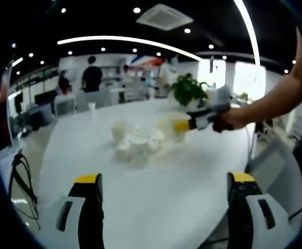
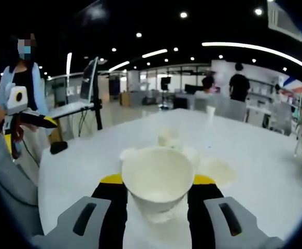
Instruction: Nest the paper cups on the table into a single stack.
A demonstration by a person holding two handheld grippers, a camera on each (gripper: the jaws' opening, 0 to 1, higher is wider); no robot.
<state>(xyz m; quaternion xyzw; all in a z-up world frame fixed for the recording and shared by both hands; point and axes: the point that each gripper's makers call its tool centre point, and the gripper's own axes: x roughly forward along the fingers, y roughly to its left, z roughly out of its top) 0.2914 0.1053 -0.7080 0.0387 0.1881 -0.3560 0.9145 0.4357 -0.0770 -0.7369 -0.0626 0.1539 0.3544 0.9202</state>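
- Both grippers are showing: the right gripper (image 2: pixel 158 194) is clamping a white paper cup (image 2: pixel 157 184) between its black, yellow-tipped jaws, while the left gripper (image 1: pixel 163 194) is standing with its jaws spread wide and nothing between them.
- In the right gripper view, the held cup is tilting its open mouth toward the camera, so its pale inside is facing the lens.
- Beyond the held cup, more paper cups (image 2: pixel 170 139) are sitting on the white table (image 2: pixel 254 145), one upright and others blurred beside it; how many, I cannot tell.
- In the left gripper view, the cluster of paper cups (image 1: pixel 135 142) is lying near the middle of the white round table (image 1: pixel 166 207), well apart from the left jaws.
- A forearm is reaching in from the right of that view, its hand (image 1: pixel 228 120) gripping the right gripper (image 1: pixel 184 125) just beside the cluster.
- A single cup (image 1: pixel 91 107) is standing apart near the table's far edge.
- A potted green plant (image 1: pixel 188 89) is sitting at the far side of the table.
- People are standing in the office background (image 1: pixel 92 75), and a person (image 2: pixel 21 83) is holding the left gripper (image 2: pixel 26 111) at the left of the right gripper view.
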